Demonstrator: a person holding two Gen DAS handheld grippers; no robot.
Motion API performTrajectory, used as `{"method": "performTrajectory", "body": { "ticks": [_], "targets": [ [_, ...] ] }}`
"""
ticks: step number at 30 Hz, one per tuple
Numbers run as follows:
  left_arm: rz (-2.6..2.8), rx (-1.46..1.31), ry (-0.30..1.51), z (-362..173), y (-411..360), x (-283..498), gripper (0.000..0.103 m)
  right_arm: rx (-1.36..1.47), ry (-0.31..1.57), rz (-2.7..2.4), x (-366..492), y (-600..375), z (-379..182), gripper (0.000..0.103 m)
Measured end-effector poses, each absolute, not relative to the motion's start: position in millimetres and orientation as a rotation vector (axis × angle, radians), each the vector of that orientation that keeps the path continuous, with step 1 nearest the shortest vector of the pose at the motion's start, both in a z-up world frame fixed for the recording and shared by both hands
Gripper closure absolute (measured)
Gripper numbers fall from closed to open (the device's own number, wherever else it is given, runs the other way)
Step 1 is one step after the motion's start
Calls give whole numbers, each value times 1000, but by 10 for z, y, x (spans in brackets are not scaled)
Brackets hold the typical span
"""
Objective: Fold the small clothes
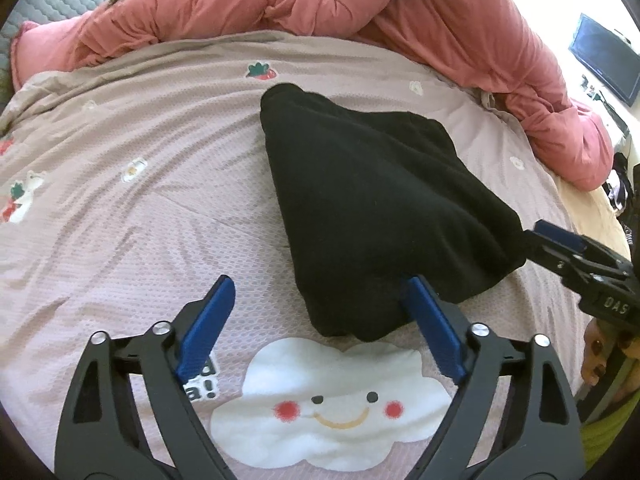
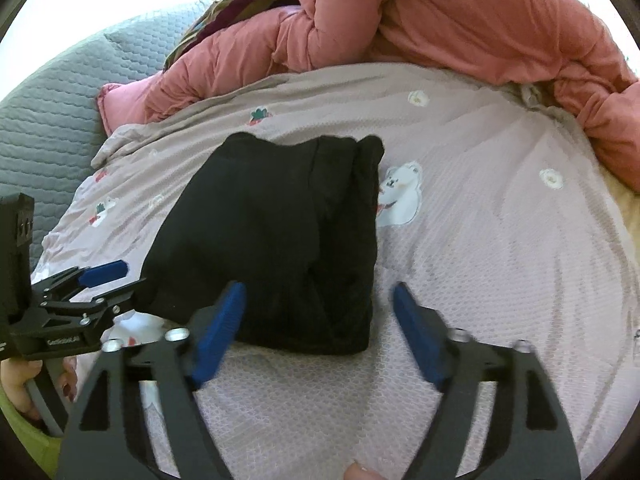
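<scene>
A black garment lies folded into a compact bundle on the pink bedspread; it also shows in the right wrist view. My left gripper is open and empty, its right finger touching the bundle's near edge. My right gripper is open and empty, just in front of the bundle's near edge, its left finger over the fabric. In the left wrist view the right gripper reaches the bundle's right corner. In the right wrist view the left gripper sits at the bundle's left corner.
A rumpled salmon-pink duvet is heaped along the far side of the bed. A grey quilted cover lies at the far left. A dark monitor stands at the far right. The bedspread has a white cloud print.
</scene>
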State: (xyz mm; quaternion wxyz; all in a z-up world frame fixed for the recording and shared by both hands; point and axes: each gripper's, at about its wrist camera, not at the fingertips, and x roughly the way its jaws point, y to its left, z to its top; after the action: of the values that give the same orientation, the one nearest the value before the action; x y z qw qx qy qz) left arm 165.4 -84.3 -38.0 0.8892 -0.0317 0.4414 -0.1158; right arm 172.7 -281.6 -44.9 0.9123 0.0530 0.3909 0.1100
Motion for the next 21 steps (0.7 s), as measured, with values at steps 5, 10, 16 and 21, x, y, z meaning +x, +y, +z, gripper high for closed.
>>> {"method": "performTrajectory", "body": {
  "ticks": [5,10,16,21],
  "targets": [
    [-221,-55,883,-268,-781,1546,10,95,766,217,1616,-2796,-307,7],
    [-197,-30,845,-166,-749,1406,10,86,724,217,1468,-2752,-204,5],
    [-192,-18,812,-76,-686,1228,10,106,673,210,1287,-2725,-125,5],
    [-178,-12,788,-39,-608,1039,10,130,640,187,1140,-2731,-93,5]
  ]
}}
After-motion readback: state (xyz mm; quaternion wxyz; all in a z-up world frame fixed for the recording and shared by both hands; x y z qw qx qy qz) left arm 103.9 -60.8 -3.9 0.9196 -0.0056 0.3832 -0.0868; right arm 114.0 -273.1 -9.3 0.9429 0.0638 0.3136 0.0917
